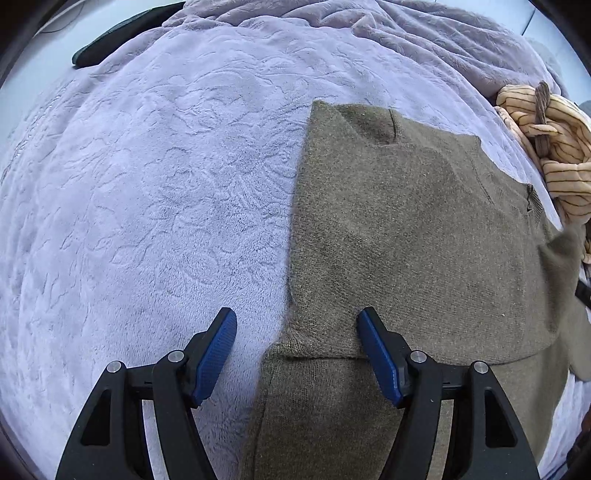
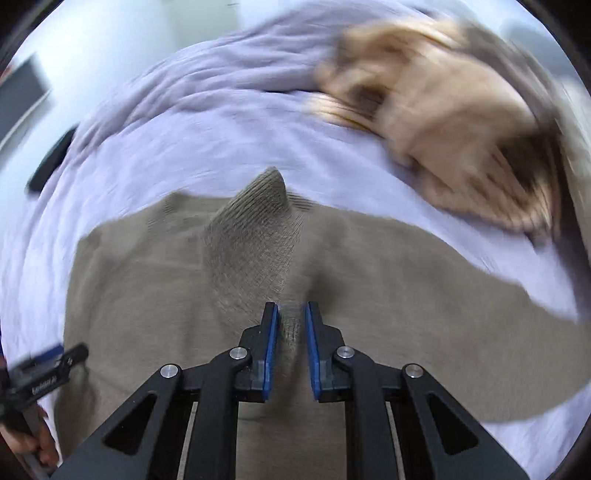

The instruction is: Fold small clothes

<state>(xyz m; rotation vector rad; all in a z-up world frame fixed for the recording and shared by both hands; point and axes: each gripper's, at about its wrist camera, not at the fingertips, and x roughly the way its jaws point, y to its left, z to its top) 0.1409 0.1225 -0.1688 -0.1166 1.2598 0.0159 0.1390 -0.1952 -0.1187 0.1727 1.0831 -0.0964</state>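
Note:
An olive knit garment (image 1: 406, 229) lies partly folded on a lilac blanket (image 1: 147, 184). My left gripper (image 1: 295, 325) is open and empty, low over the garment's left edge near a fold line. In the right wrist view, which is blurred, my right gripper (image 2: 291, 317) is shut on a ridge of the olive garment (image 2: 255, 240) and lifts it into a peak. The left gripper (image 2: 44, 365) shows at the lower left of that view.
A crumpled cream striped garment (image 1: 554, 155) lies at the right on the blanket; it shows blurred in the right wrist view (image 2: 443, 122). A dark flat object (image 1: 110, 40) lies at the far left edge. Bunched blanket folds (image 1: 369, 26) rise at the back.

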